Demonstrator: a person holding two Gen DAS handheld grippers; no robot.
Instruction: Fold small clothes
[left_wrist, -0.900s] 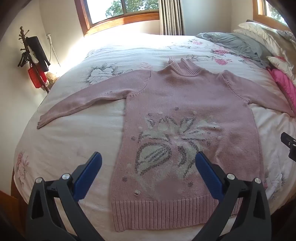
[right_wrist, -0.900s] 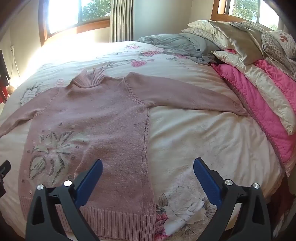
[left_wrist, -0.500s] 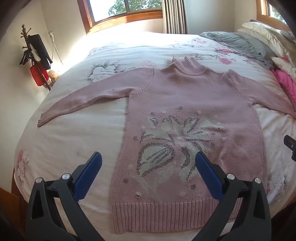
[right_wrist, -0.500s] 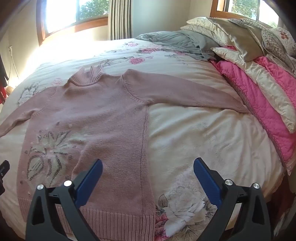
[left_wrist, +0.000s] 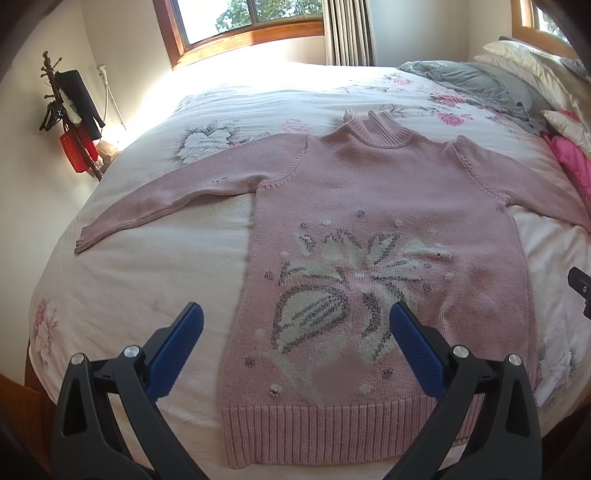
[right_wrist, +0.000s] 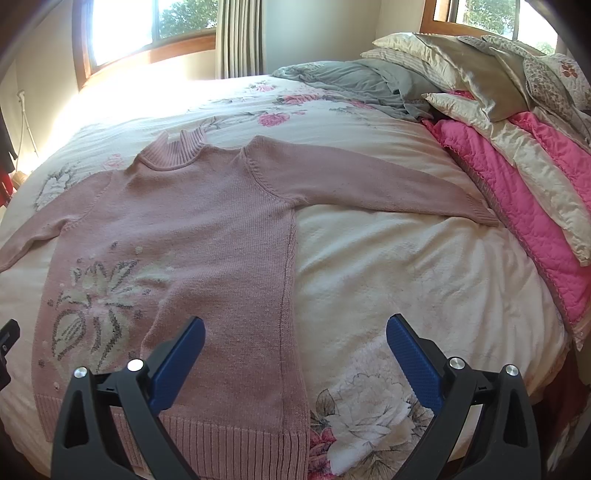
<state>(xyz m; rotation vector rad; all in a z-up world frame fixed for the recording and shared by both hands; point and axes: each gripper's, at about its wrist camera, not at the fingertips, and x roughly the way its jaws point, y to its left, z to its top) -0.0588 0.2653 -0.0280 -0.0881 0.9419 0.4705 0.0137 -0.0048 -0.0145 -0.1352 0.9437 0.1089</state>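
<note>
- The pink knit sweater (left_wrist: 384, 229) lies flat, face up, on the floral bedspread (left_wrist: 155, 273), sleeves spread left and right.
- Left gripper (left_wrist: 295, 332) and right gripper (right_wrist: 295, 339) hover at the near hem, jaws wide apart, holding nothing.
- Risk: pinching the bedspread along with the knit, or dragging the loose knit askew.
- Count: one sweater, two sleeves, two grippers.

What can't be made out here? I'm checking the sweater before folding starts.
- Sweater: right cuff cut off by the left wrist view's edge.
- Left cuff: cut off by the right wrist view's edge.
- Hem: corners hidden behind the left gripper and right gripper.
- Underside: hidden against the bed.
</note>
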